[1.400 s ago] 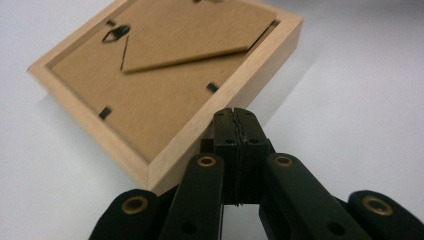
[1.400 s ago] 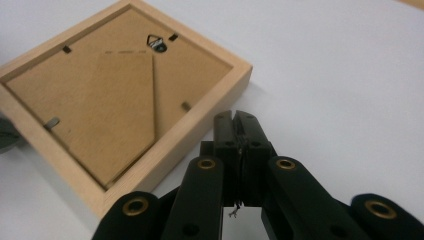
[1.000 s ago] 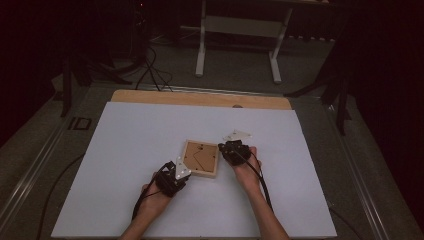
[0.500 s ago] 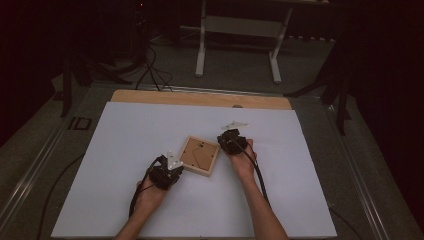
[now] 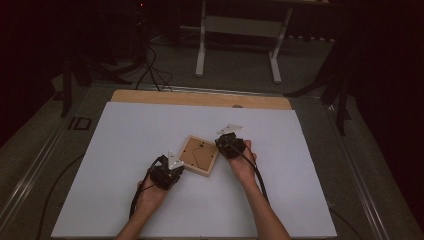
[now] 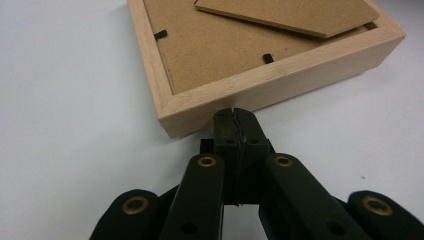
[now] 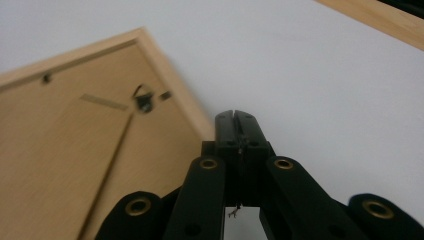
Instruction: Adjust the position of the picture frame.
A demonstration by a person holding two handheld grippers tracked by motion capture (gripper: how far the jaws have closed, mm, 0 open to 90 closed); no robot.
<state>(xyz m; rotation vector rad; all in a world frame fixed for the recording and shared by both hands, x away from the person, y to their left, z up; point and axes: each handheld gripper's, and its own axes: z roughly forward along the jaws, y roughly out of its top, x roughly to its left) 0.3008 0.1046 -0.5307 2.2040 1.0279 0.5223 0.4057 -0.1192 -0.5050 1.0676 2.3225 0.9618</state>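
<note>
— Where's the frame (image 5: 199,155)?
— Face-down between both tongs: left gripper (image 6: 234,121) pressed shut, empty, at its near corner; right gripper (image 7: 235,126) closed, empty, against the far edge.
— How will it handle?
— Probably light, stiff wood; glass likely fragile. Grip the rim.

wooden picture frame (image 5: 198,155), face down, mid-table

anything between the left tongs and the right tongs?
Yes: the wooden frame, lying back-up, sits between the left tongs and right tongs in the high view.
</note>
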